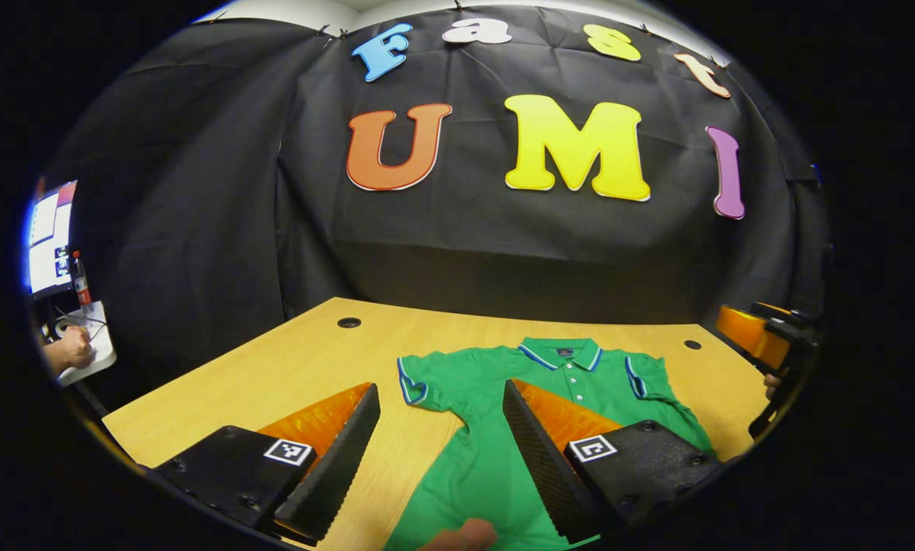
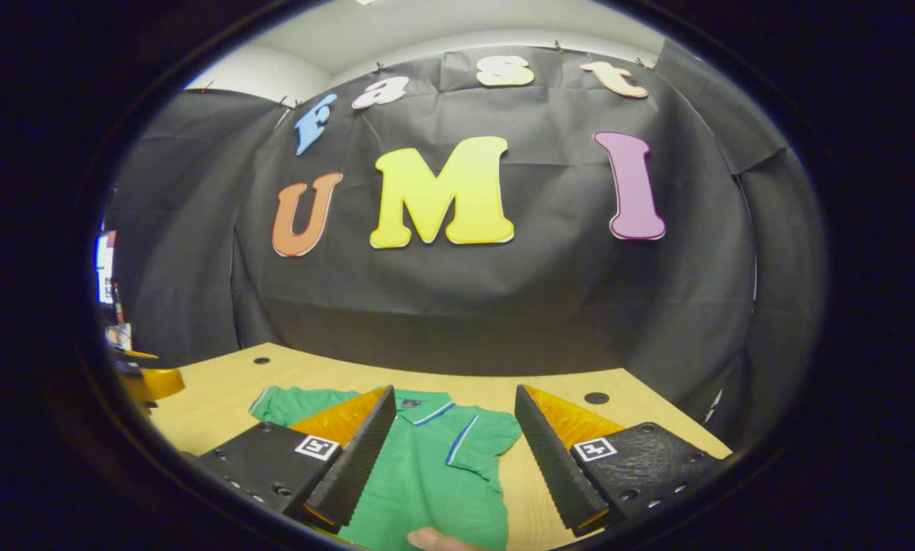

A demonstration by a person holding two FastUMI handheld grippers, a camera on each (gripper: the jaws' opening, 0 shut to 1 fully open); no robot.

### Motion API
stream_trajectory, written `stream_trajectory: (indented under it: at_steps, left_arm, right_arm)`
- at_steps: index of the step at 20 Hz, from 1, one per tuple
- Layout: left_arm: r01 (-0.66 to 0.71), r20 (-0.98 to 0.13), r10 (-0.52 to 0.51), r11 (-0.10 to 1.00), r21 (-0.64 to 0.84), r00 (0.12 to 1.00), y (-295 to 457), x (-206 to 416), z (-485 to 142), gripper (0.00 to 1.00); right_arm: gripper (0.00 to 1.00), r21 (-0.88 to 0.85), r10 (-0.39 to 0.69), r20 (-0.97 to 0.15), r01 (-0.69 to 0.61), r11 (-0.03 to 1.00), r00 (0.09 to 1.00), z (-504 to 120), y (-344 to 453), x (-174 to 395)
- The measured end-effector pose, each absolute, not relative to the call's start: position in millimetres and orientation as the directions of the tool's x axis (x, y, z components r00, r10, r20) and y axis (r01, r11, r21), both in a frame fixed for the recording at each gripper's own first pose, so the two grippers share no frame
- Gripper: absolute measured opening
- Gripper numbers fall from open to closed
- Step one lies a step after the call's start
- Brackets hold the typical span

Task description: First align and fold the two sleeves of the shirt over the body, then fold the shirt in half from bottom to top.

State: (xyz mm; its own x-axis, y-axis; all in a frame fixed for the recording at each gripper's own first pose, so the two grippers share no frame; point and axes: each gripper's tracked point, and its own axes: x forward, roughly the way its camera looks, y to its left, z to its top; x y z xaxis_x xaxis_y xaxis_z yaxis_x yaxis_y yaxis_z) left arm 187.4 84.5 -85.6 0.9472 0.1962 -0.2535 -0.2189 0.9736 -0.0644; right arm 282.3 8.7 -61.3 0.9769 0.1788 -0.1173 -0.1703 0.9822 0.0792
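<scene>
In the left gripper view, at the far left edge, a person's hand [image 1: 70, 350] rests by a white sheet beneath a lit monitor [image 1: 50, 237]. The wooden table [image 1: 289, 360] spreads bare across the lower left, with a round hole [image 1: 348, 322] near its back edge and another hole [image 1: 692, 344] toward the right. The left gripper [image 1: 442, 428] stands at the bottom with its fingers wide apart, holding nothing; bare wood and the shirt's side edge show in the gap. The green polo shirt [image 1: 488, 459] lies flat at lower centre, collar [image 1: 560, 353] toward the back wall, both short sleeves spread outward, blue-and-white trim on collar and cuffs. At the right edge the other gripper's orange body [image 1: 752, 337] hangs above the table's corner.

In the right gripper view, an orange device part [image 2: 147, 383] sits at the left edge. The shirt [image 2: 434, 482] lies at lower centre-left, its right sleeve [image 2: 484, 440] between the fingers of the right gripper [image 2: 453, 436], which are spread apart and empty. Bare table [image 2: 625, 409] with a hole lies to the right.
</scene>
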Motion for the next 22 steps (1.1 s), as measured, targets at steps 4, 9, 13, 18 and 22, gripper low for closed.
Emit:
stream_trajectory:
  at_steps: [4, 9, 13, 18, 22]
  left_arm:
    - [-0.234, -0.246, 0.229, 0.972, 0.008, 0.942, 107.8, 261.4, -98.6, 1.0]
    - [-0.222, -0.283, 0.216, 0.975, 0.011, 0.935, 136.6, 335.5, -137.4, 1.0]
    - [-0.269, -0.334, 0.239, 0.962, -0.046, 0.912, 173.1, 348.6, -165.6, 1.0]
    - [-0.268, -0.375, 0.222, 0.96, -0.076, 0.9, 183.2, 350.1, -185.8, 1.0]
    - [-0.246, -0.465, 0.172, 0.964, -0.103, 0.868, 168.0, 346.6, -214.9, 1.0]
  right_arm:
    - [0.95, 0.06, 0.143, -0.081, -0.138, 0.989, 0.986, -51.3, -4.9, 279.5]
    - [0.95, 0.097, 0.154, -0.132, -0.142, 0.985, 0.979, -66.5, -3.4, 282.8]
    - [0.95, 0.075, 0.16, -0.18, -0.148, 0.986, 0.971, -84.0, 7.5, 286.7]
    - [0.96, 0.019, 0.169, -0.21, -0.169, 0.985, 0.963, -102.7, 29.2, 286.9]
    - [0.95, -0.007, 0.199, -0.207, -0.205, 0.979, 0.958, -107.2, 45.9, 280.1]
